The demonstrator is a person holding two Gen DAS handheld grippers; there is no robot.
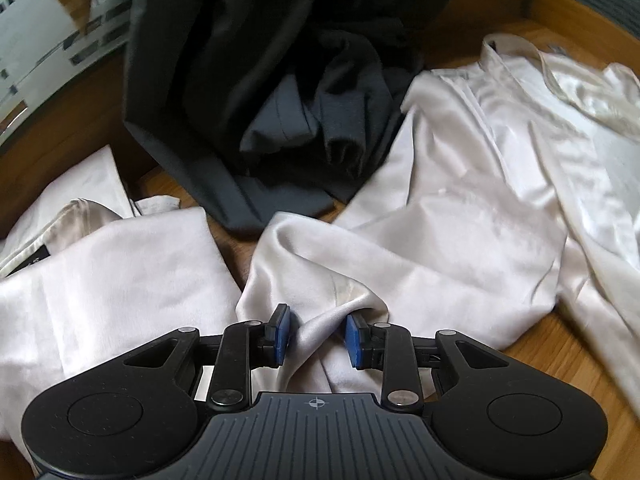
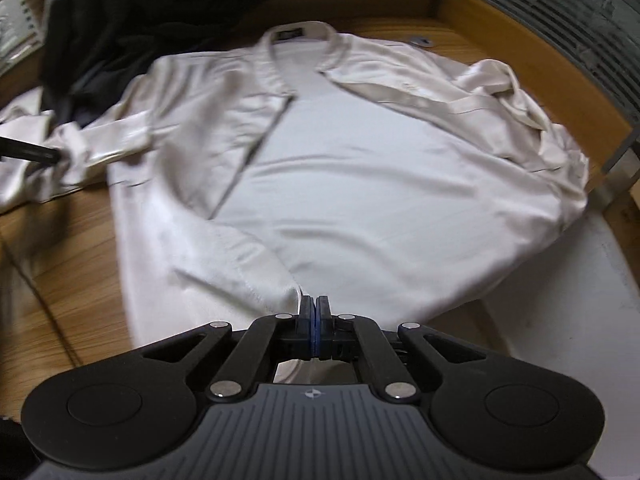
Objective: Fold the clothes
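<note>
Near the front edge of the tabletop (image 2: 72,280), the right gripper (image 2: 315,330) is clenched tight at the hem of the cream shirt (image 2: 360,184). The left gripper (image 1: 317,334) is pinching the shirt's sleeve (image 1: 316,332) on bare wood. Dark clothes (image 1: 260,80) fill the far edge.

Cream satin shirt (image 2: 360,184), dark (perhaps charcoal) garment (image 1: 248,80), wood-grain table (image 2: 68,280).

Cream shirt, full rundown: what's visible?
The cream shirt looks satiny and lies front up on the wooden table, collar far, front open. Its right side is bunched. A dark garment lies beside it. The left gripper pinches a sleeve fold; the right gripper, shut, is at the near hem.
</note>
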